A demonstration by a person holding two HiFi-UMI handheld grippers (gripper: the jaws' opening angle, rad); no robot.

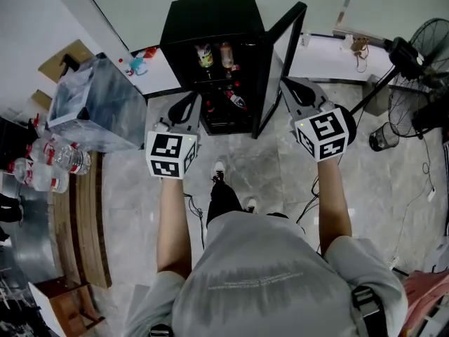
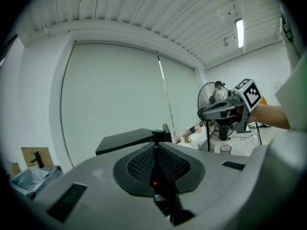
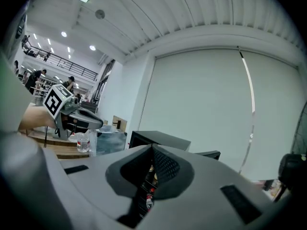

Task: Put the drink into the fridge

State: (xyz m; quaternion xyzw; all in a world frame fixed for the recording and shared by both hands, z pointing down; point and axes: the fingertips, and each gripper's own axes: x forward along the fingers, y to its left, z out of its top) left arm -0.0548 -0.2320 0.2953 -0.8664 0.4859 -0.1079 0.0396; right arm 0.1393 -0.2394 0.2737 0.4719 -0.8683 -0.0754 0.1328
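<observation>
A small black fridge [image 1: 210, 20] stands ahead on the floor with its door [image 1: 280, 62] swung open to the right. Bottled drinks [image 1: 205, 55] stand on its upper shelf and another bottle [image 1: 235, 98] lies lower down. My left gripper [image 1: 189, 100] hovers just in front of the fridge's left side, jaws shut and holding nothing. My right gripper [image 1: 289, 83] is level with the open door, also shut and holding nothing. In the left gripper view the pads [image 2: 144, 159] meet in front of the fridge top [image 2: 129, 140]. In the right gripper view fridge bottles [image 3: 149, 195] show below the joined pads [image 3: 165, 164].
A clear plastic bin [image 1: 95, 107] stands left of the fridge. Water bottles [image 1: 59, 159] lie on a wooden bench [image 1: 84, 216] at the left. A standing fan [image 1: 421, 69] and a small waste bin [image 1: 382, 137] are at the right, with cables on the floor.
</observation>
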